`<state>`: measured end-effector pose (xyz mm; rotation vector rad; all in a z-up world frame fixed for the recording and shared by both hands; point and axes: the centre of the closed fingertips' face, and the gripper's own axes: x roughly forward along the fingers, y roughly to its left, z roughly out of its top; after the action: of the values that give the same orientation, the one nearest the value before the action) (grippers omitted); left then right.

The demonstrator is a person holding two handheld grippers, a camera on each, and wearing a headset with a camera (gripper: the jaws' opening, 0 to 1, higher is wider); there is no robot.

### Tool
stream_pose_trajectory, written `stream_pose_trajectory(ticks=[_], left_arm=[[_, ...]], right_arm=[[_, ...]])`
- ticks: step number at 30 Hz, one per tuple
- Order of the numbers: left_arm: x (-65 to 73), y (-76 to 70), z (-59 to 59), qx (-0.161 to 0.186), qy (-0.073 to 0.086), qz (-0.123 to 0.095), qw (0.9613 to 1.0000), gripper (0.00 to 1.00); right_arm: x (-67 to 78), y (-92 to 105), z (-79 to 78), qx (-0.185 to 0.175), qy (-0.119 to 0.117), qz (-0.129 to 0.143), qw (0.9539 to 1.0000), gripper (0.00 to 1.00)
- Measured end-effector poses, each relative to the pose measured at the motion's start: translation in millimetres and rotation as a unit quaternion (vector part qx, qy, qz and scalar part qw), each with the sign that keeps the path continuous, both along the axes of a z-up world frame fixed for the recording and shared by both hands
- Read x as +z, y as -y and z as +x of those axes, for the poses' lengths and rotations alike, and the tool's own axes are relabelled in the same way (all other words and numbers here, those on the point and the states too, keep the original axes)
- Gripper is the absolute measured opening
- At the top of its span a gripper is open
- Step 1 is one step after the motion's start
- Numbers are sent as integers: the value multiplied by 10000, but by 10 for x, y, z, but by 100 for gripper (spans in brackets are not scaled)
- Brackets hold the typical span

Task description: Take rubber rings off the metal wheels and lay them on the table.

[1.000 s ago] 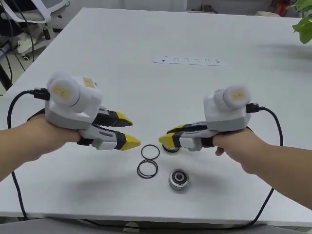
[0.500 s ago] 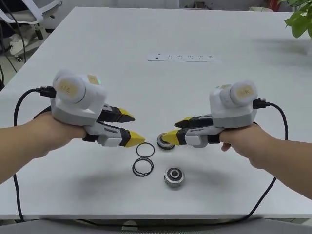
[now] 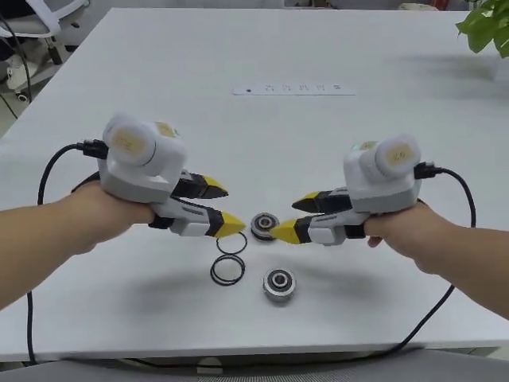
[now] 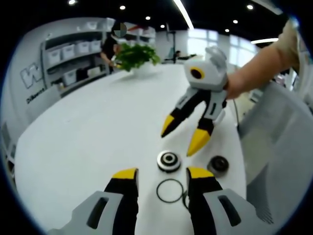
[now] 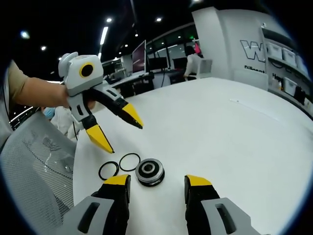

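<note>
Between left gripper (image 3: 232, 208) and right gripper (image 3: 285, 218) (both agape) sits 1 wheel (image 3: 264, 225).

A white power strip (image 3: 293, 89) lies flat toward the far side of the scene, centre. Green leaves of a potted plant (image 3: 483, 28) reach in at the far right corner, and an office chair (image 3: 32, 20) stands off to the far left. Beyond, shelves of pale storage bins (image 4: 68, 71) line a wall. A person (image 5: 193, 61) stands near dark monitors (image 5: 145, 56) under glowing ceiling lights (image 4: 182, 12). A grey mesh chair back (image 5: 34, 161) sits close by.
</note>
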<state>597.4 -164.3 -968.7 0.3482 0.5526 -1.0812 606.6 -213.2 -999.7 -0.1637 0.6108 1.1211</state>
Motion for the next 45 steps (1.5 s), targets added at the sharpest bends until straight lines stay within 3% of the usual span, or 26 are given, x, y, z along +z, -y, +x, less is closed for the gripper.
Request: stream_pose_trajectory(ticks=[16,25,40,45], left_arm=[[-160,200,5,-107,-163,33,9998,35],[-238,252,-9,-146,-229,74,9996,30],[-292,353,15,-243,-214,145,9994,21],[-303,362,50,-252,-125,205,9994,17]], right_arm=[[-119,-23,-25,164,46,-100,9998,33],[-171,-53,-54,293,86,-169,9994,22],[-183,-88,-80,325,93,-133,9993,13],[-193,-70,-88,313,102,-170,9993,10]])
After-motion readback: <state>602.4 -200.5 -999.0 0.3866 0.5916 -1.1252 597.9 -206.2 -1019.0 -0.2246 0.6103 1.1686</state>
